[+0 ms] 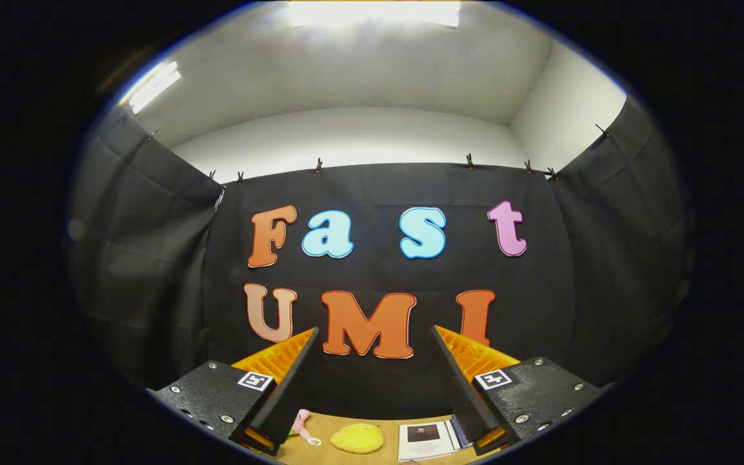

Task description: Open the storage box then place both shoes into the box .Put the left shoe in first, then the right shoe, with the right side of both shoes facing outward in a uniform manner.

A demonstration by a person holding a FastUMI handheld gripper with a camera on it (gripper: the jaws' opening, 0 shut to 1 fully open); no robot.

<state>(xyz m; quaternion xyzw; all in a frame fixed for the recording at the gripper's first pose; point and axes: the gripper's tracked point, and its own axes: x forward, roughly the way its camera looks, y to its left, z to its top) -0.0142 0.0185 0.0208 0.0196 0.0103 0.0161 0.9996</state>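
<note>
Gripper (372,387) raised and aimed level at the booth's cloth wall, its two fingers (288,381) spread wide with nothing between them. Neither finger touches anything.

Storage box and shoes: not located from this vantage, so their direction from the gripper and the lie of their long axes cannot be determined. My judgement is that they lie below or behind the present line of sight, and the gripper would need to tilt down before any approach to the box lid.

Surface (352,455): a wooden top, a narrow strip of it showing beneath the fingers. On it, between the fingers, lie a yellow plush item (357,438), a small pink object (303,423) beside the left finger, and a printed sheet (427,439) by the right finger.

Room: black cloth (152,258) hung by clips (318,165) on three sides, white walls (346,139) above, ceiling lights (375,13) on.
</note>
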